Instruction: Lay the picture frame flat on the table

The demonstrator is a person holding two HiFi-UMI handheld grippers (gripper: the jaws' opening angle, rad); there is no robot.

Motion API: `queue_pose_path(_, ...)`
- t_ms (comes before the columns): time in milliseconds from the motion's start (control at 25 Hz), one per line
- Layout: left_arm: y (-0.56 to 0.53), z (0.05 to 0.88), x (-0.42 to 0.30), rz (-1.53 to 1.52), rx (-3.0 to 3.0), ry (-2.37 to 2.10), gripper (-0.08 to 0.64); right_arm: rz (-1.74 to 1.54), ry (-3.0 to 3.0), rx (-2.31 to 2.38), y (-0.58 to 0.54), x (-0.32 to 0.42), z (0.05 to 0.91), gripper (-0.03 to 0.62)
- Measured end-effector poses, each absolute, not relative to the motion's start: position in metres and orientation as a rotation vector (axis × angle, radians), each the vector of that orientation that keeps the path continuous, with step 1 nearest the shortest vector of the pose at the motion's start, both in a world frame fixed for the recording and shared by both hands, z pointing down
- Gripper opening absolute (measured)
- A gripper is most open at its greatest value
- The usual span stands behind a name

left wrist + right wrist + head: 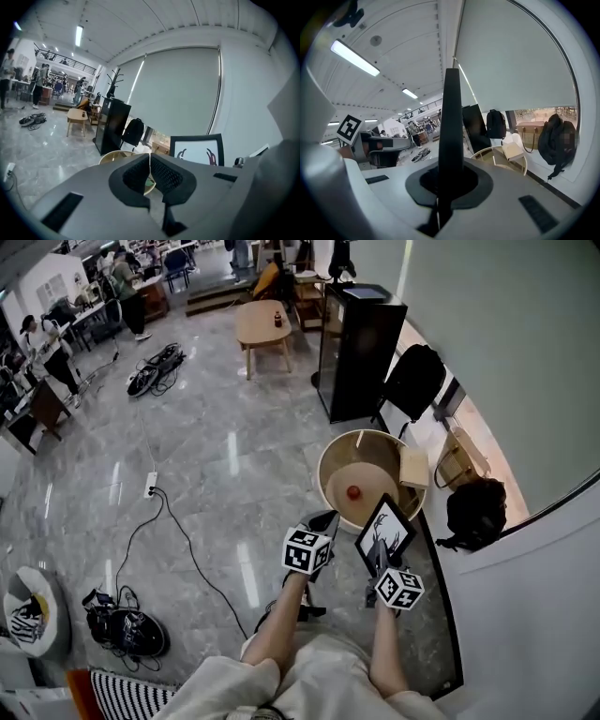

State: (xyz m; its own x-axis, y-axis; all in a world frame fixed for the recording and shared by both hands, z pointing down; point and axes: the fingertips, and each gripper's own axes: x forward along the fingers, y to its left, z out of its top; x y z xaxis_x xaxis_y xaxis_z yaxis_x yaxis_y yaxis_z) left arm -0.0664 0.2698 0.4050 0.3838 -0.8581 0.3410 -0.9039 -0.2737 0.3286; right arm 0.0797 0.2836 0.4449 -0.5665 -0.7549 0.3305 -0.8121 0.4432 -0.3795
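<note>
Head view: your right tongs [380,561] grip the frame [385,531] by its lower edge and hold it up in the air, tilted, with its print facing you. It shows over the near rim of the round surface [322,474]. Your left tongs [323,521] hang just beside the frame, on its left, not touching it. On the surface lie a small red thing [353,491] and a box [413,467] at the right rim

Left gripper view: your left tongs are pressed together with nothing between them. The frame [197,150] stands to their right, apart from them, and the surface's rim shows behind them

Right gripper view: your right tongs are clamped on the frame [452,117], which rises edge-on from between them. The surface lies beyond, lower right, and the left tongs show at the left
</note>
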Motion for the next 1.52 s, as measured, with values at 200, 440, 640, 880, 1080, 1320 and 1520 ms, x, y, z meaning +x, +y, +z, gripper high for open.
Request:
queue_pose_path(200,0.226,0.411,-0.079,0.133,2.201,-1.470,0.023,0.765,-2.551,1.409,0.254,0.059,0.453,0.040)
queue_pose_path(440,0.182,0.416,-0.093,0.136,2.230,-1.420,0.023,0.763,-2.531,1.447,0.213,0.039,0.459,0.040)
queue_pose_path(640,0.171,0.428,-0.119,0.121,2.213,-1.401,0.023,0.778,-2.516,1.463,0.202,0.015,0.468,0.040)
queue_pose_path(880,0.164,0.447,-0.137,0.130,2.170,-1.391,0.023,0.754,-2.497,1.432,0.188,-0.001,0.473,0.040)
queue_pose_path(1080,0.154,0.454,-0.147,0.144,2.160,-1.386,0.023,0.778,-2.493,1.449,0.174,-0.008,0.477,0.040)
queue_pose_path(1320,0.128,0.456,-0.164,0.154,2.141,-1.420,0.023,0.796,-2.511,1.425,0.137,-0.024,0.479,0.040)
queue_pose_path(1520,0.094,0.457,-0.163,0.176,2.141,-1.419,0.023,0.744,-2.528,1.380,0.103,-0.036,0.476,0.040)
